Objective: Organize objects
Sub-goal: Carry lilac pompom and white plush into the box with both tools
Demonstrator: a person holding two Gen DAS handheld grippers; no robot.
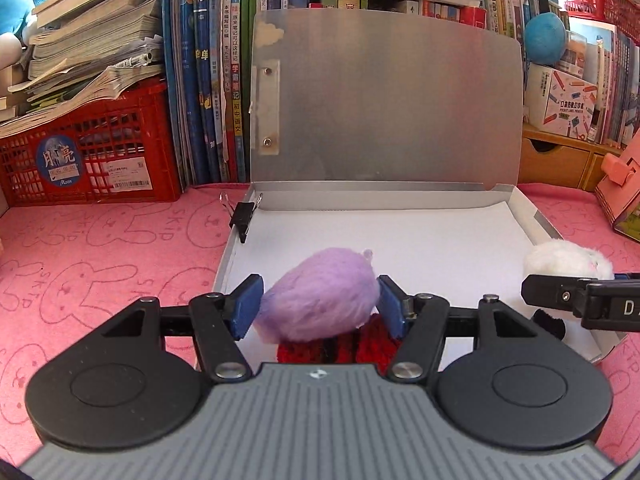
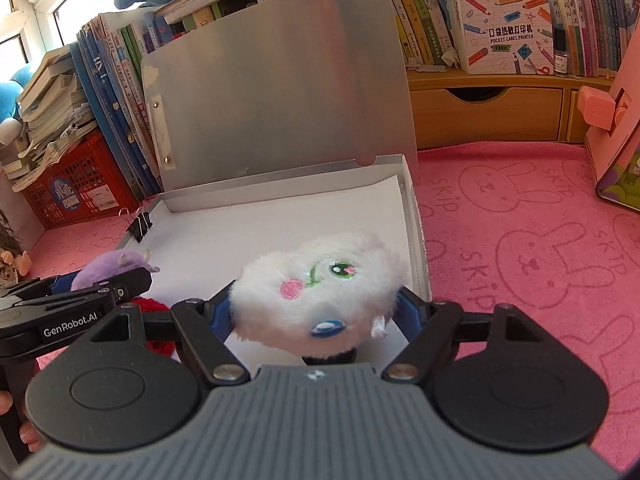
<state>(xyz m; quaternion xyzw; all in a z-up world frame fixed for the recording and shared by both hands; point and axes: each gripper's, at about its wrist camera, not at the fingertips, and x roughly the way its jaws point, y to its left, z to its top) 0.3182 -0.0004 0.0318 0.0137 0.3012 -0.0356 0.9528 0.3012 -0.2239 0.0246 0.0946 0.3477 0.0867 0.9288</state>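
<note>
Landmark: the open grey box (image 1: 516, 204), lid (image 1: 384, 96) standing up at the back, white sheet (image 1: 400, 236) lining the floor, all on the pink bunny-print cloth (image 1: 100, 248).

Left gripper (image 1: 320, 304): 2 blue pads (image 1: 246, 306) clamped on the purple plush (image 1: 320, 296), 1 pad on each side. Plush sits over the box's near-left part, above the white sheet. A red knitted item (image 1: 372, 344) is directly under it, at the near edge of the box; touching or not, can't tell, the gripper body hides the contact.

Right gripper (image 2: 316, 312): jaws pressed into the white plush (image 2: 320, 292) from both sides, fur bulging around the pads. Embroidered green eye and pink cheek face up. It's held over the near-right part of the box, close to the right wall. Something dark (image 2: 332, 356) shows just below it, mostly hidden.

Both plushes are side by side over the box front, well apart from each other.

Black binder clip (image 1: 244, 216) is clipped on the box's left wall, near the back corner.

Red crate (image 1: 88, 148) with stacked papers left of the box; upright books (image 1: 208, 80) behind the lid.
</note>
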